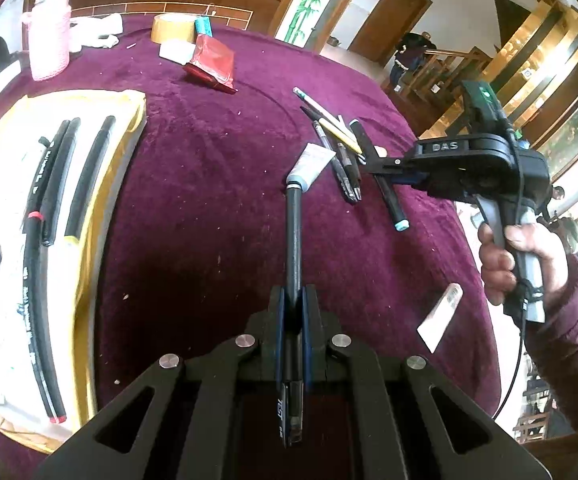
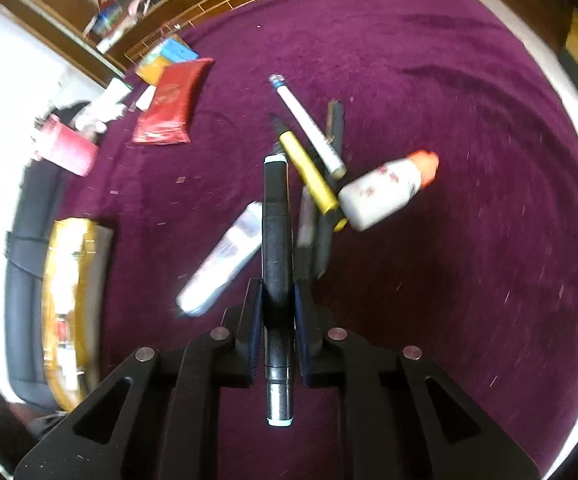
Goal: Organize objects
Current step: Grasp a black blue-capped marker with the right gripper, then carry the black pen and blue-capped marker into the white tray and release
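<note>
Left gripper (image 1: 293, 312) grasps a black pen (image 1: 293, 236); right gripper (image 2: 277, 308) grasps a black marker (image 2: 275, 232) (above the purple-clothed table (image 2: 469, 160)).

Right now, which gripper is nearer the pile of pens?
Right. The right gripper, shut on a black marker, is at the pens; the left gripper holds a black pen short of them.

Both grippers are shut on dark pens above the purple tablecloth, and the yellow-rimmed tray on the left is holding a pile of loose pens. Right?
One thing is off. The yellow-rimmed tray holds black rubber hoses, not loose pens; the loose pens lie on the purple tablecloth, as the left wrist view shows. The rest stands: the left gripper is shut on a slim black pen, the right gripper on a thick black pen.
</note>
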The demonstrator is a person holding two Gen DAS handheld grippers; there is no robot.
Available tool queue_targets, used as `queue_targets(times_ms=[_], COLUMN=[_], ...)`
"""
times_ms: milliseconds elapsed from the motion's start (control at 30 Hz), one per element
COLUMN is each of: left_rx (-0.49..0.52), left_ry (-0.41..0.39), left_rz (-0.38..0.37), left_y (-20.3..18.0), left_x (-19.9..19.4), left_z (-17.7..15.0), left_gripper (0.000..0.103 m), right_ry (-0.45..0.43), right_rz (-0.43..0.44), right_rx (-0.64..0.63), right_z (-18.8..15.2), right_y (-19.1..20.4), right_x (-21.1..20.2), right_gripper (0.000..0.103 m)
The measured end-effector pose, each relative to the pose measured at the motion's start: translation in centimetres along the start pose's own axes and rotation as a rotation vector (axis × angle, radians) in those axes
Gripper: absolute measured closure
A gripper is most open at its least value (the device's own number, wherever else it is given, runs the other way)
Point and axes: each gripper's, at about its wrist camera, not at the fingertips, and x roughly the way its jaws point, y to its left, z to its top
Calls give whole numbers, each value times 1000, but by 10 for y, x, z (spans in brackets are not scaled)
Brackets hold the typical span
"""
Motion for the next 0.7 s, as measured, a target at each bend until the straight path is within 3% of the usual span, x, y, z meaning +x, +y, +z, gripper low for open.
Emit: queue_targets(times_ms=[167, 433, 700], left_rx=[-9, -68, -115], left_ry=[-17, -65, -56], left_rz=[-13, 25, 107], left_y=[15, 75, 138], left_x=[-26, -81, -94], left_z=[-3, -9, -18], left_gripper=[98, 98, 98], right_ry=[18, 87, 153], right_rz=[128, 296, 324], right_rx=[44, 31, -2], right_z=[-25, -62, -86], right_y=[27, 115, 191], right_x=[-8, 13, 52], right_gripper=[91, 90, 90])
